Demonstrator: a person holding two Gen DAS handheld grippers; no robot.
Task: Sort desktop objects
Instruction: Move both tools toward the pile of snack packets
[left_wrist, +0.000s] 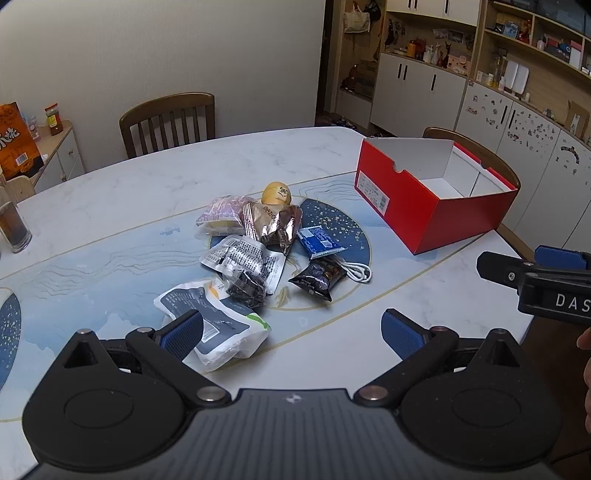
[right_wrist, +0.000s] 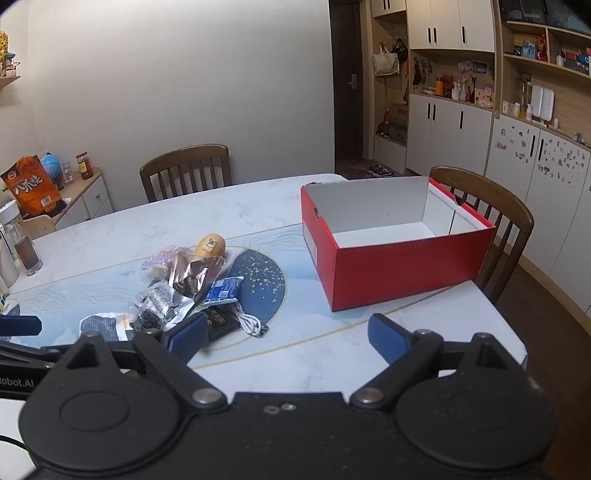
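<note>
Snack packets (left_wrist: 255, 254) heaped ahead of open left hand-held gripper (left_wrist: 291, 334), red box (left_wrist: 436, 210) beyond

Bare marble-patterned white worktop (left_wrist: 332, 354) lies open along the near edge. Cluttered heap of foil and plastic snack packets (left_wrist: 251, 251) blocks the centre; open red cardboard box (right_wrist: 399, 266) blocks the right. Clear lane between them.

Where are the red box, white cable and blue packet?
red box (right_wrist: 399, 273), right wrist view, front red wall
white cable (left_wrist: 354, 271), left wrist view, coiled loop
blue packet (left_wrist: 318, 240), left wrist view, wrapper's middle
</note>
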